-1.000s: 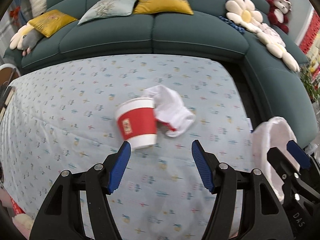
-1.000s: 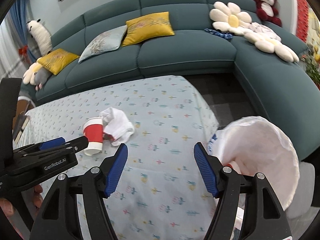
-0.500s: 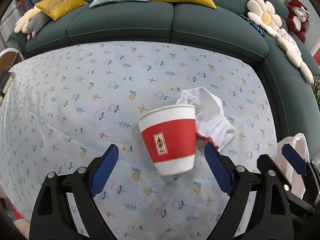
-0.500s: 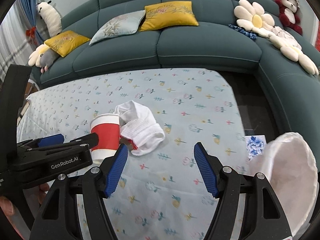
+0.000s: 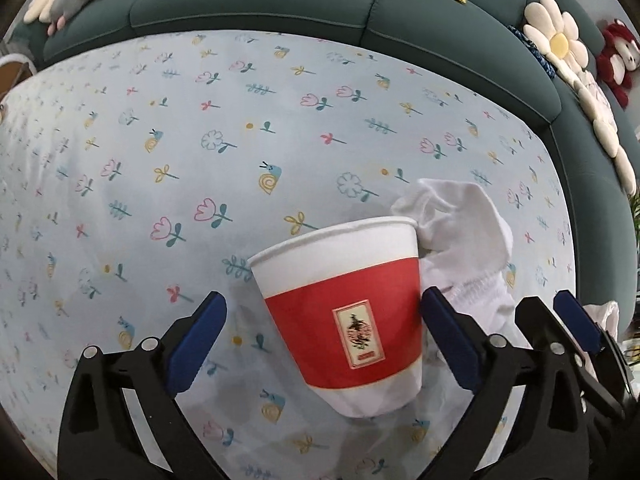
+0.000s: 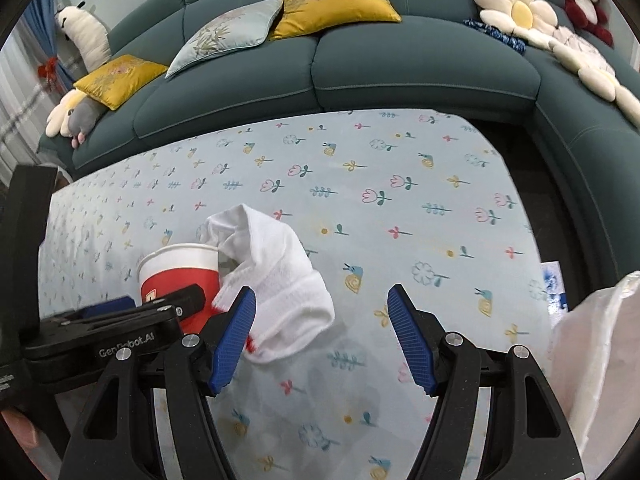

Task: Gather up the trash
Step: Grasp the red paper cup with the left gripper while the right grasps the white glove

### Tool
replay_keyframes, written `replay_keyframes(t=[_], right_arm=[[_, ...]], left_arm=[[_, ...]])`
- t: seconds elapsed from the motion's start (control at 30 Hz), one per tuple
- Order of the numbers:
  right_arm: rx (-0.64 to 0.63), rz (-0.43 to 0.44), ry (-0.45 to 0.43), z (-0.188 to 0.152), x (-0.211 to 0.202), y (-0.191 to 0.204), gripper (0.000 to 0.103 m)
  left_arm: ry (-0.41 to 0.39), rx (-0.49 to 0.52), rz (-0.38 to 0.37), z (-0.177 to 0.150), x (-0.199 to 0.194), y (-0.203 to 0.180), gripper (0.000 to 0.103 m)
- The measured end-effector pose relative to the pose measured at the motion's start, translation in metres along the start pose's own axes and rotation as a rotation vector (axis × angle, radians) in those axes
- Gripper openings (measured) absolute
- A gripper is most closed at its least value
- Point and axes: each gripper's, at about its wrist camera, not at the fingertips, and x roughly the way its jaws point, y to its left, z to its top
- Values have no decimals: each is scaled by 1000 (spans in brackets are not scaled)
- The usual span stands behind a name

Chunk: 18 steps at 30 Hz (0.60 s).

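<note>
A red and white paper cup (image 5: 352, 312) stands upright on the flowered tablecloth (image 5: 200, 152), with a crumpled white sock (image 5: 460, 232) leaning on its right side. My left gripper (image 5: 322, 316) points steeply down with the cup between its fingers. Its jaws are opening: the left pad is clear of the cup and the right pad is close against its side. In the right wrist view the cup (image 6: 180, 268) sits behind the left gripper (image 6: 148, 300). My right gripper (image 6: 320, 300) is open over the cloth, its left finger (image 6: 236, 328) overlapping the sock (image 6: 280, 272).
A white plastic bag (image 6: 592, 360) hangs at the table's right edge beside the right gripper (image 5: 556, 316). A dark green corner sofa (image 6: 420, 64) with cushions and plush toys runs behind and to the right. Bare tablecloth (image 6: 400, 208) lies beyond the cup.
Both grippers have sunk and come closer to the cup and sock. The left jaws have spread wider and now have the cup between them. The right jaws are unchanged.
</note>
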Motion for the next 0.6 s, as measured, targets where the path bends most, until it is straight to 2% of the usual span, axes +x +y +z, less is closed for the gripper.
replay_keyframes(t=[0.1,0.17,0.23,0.3,0.43,0.5,0.6], right_arm=[[11,20,10,3,10,2,66],[8,27,18,4,16,6,66],[-9,40,25,5,22,14,66],[-30,54,34,4,27,23,66],[-77,68,51,2,39,43,65],[-100,62,61,0,46,50,56],[-121,46,50,-2,49,54,50]], left_arm=[[-2,-23,-21,2,0,9,93],[-5,-49,-64,2,-3,19,87],[-4,-95,-120,0,-7,32,72],[-2,-114,-155,-1,-9,38,66],[-14,-102,-159,-3,-13,42,65],[-15,-96,-166,-3,-12,44,64],[-18,-95,-170,-1,-12,45,64]])
